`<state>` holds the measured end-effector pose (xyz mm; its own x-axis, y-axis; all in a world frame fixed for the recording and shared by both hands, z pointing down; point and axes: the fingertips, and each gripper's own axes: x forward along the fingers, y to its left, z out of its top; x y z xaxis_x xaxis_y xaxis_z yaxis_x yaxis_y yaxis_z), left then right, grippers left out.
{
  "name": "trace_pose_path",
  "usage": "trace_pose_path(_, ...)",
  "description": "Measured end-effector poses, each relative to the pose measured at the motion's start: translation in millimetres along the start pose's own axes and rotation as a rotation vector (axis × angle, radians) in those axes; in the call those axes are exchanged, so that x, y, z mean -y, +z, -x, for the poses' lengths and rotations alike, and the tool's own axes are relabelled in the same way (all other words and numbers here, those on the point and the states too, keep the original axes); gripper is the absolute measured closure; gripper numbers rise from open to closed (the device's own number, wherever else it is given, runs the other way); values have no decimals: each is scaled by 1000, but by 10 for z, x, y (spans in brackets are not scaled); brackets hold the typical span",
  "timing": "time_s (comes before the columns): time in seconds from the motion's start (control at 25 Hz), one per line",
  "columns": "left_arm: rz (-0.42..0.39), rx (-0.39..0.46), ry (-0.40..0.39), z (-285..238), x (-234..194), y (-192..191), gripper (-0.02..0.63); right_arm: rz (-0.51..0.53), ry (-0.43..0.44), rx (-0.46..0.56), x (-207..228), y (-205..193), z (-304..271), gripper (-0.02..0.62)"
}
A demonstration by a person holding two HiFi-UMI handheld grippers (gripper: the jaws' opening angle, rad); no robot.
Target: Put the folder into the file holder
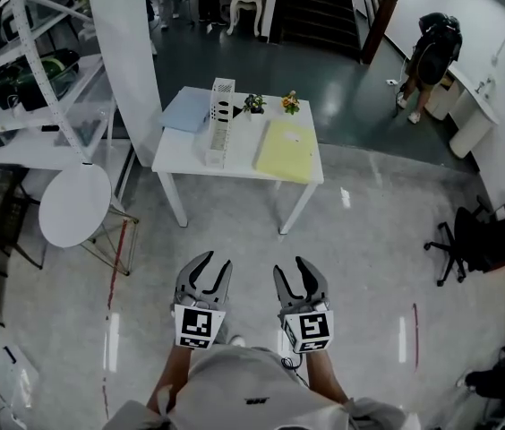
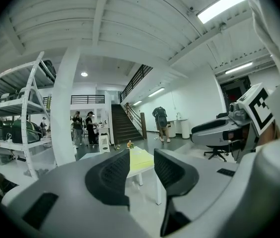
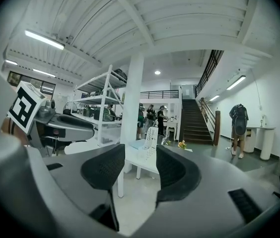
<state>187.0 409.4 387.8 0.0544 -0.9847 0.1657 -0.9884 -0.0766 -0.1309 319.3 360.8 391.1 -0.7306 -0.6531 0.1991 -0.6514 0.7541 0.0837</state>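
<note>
Left gripper (image 1: pixel 218 260) and right gripper (image 1: pixel 290 265) are held side by side and close together, each pointing forward and slightly down. Seen through its own camera, the left gripper (image 2: pixel 141 157) has its jaws drawn in with only a narrow slot between the pads, and nothing is gripped there. The right gripper (image 3: pixel 140 155) looks the same: jaws pulled together, empty.

Well ahead of both tools stands a white table (image 1: pixel 235 161). On it, straight out from the right gripper, lies the yellow folder (image 1: pixel 286 149), flat on the table's right part. The same folder (image 2: pixel 141 158) shows far off through the slot of the left gripper's jaws. Ahead of the left gripper, beside the folder and to its left, the white file holder (image 1: pixel 219 122) stands upright; it also shows far off between the right gripper's jaws (image 3: pixel 151 139). Left of the holder lies a blue folder (image 1: pixel 185 110). Two small plants (image 1: pixel 254 103) sit at the table's far edge, beyond the holder and the yellow folder.

Off to the left of the left gripper is a round white table (image 1: pixel 74 202).
</note>
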Motion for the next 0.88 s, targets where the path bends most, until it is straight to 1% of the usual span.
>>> trace_pose_path(0.08, 1, -2, -5, -103, -69, -14, 442, -6, -5, -6, 37, -5, -110, 394)
trace_pose_path(0.24, 7, -1, -15, -318, -237, -1, 442, -38, 24, 20, 81, 73, -344, 394)
trace_pose_path(0.4, 8, -4, -32, -574, -414, -23, 442, -33, 10, 12, 165, 82, -631, 394)
trace_pose_path(0.64, 4, -9, -64, -940, -688, -34, 442, -66, -31, 4, 289, 115, -1024, 396)
trace_pose_path(0.88, -1, -10, -89, -1236, -1028, -58, 443, -79, -51, -9, 299, 147, -1470, 396)
